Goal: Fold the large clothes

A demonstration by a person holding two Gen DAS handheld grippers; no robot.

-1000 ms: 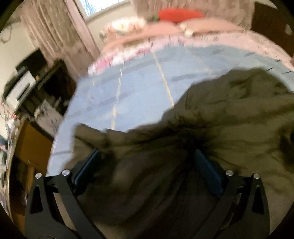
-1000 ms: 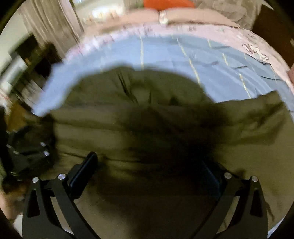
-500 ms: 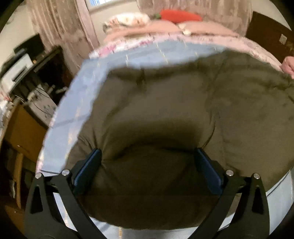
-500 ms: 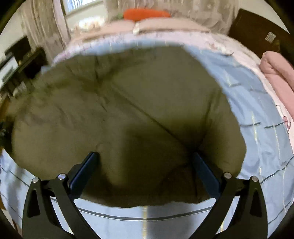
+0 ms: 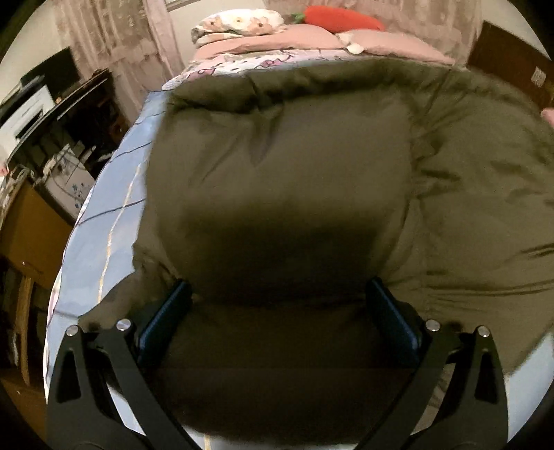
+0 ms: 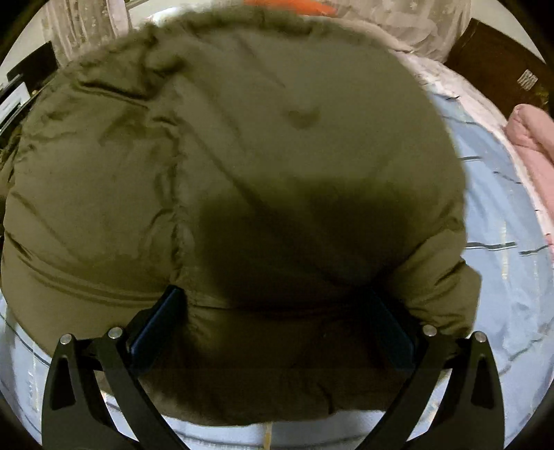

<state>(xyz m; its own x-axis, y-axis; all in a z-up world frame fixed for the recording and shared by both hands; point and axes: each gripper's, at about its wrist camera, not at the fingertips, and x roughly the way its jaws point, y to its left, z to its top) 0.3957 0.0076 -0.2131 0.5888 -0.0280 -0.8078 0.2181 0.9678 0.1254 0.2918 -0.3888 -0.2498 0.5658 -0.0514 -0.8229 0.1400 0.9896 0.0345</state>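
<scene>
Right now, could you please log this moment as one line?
step: fold | coat on bed | left tool: open | right tool: open

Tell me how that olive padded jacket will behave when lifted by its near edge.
The jacket looks puffy and quilted, so probably floppy and light for its bulk. Its smooth shell may slip between the left gripper fingers. It will likely sag and spring open on the bedspread.

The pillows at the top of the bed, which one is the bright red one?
The carrot-shaped pillow, lying on the pink pillows at the head of the bed. It alone is bright red-orange with a green tip; the bundle left of it is pale with printed patterns.
</scene>
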